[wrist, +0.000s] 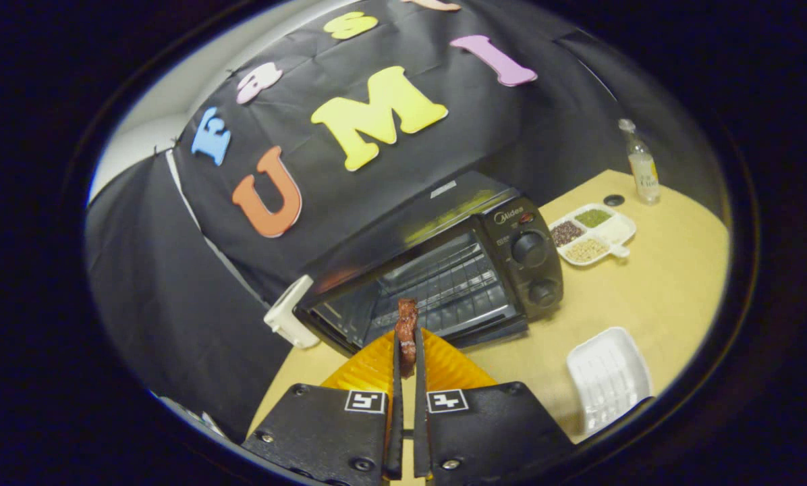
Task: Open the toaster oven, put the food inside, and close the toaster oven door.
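Observation:
A black toaster oven (pixel 444 263) stands on the wooden table (pixel 660 304) beyond my fingers, its door (pixel 376 368) folded down flat toward me and the wire rack (pixel 444 280) bare inside. My gripper (pixel 407 351) is shut on a brown, reddish piece of food (pixel 407 327) that sticks up past the fingertips, held just in front of the oven opening, above the lowered door. The door glass glows orange-yellow under the fingers. Two knobs (pixel 530 250) sit on the oven's right panel.
A white empty tray (pixel 609 378) lies on the table to the right of my fingers. Behind it sits a white divided dish (pixel 592 235) of grains and a clear bottle (pixel 641 165). A white block (pixel 285 314) leans at the oven's left side. Black cloth walls the back.

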Available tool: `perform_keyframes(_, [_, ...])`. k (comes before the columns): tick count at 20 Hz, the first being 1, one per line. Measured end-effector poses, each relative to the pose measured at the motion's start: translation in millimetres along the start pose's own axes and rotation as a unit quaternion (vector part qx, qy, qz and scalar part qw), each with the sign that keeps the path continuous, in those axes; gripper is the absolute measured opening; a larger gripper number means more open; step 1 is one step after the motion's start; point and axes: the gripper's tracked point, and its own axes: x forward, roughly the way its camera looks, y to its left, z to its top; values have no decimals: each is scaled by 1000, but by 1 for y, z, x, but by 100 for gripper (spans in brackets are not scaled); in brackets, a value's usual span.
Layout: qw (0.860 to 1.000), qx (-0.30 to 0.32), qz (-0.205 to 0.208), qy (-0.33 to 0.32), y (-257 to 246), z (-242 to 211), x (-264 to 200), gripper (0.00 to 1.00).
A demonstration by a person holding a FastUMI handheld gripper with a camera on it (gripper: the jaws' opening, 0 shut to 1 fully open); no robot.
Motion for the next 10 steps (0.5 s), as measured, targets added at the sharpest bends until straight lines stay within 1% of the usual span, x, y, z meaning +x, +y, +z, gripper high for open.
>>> perform_keyframes(2, [998,58,4,-9,-3,-3,27,9])
perform_keyframes(5, [994,108,11,-8,-11,-11,69,9])
perform_keyframes(7, [992,122,16,-9,-15,-13,92,9])
perform_keyframes(10, [993,120,16,-18,-17,-12,114,9])
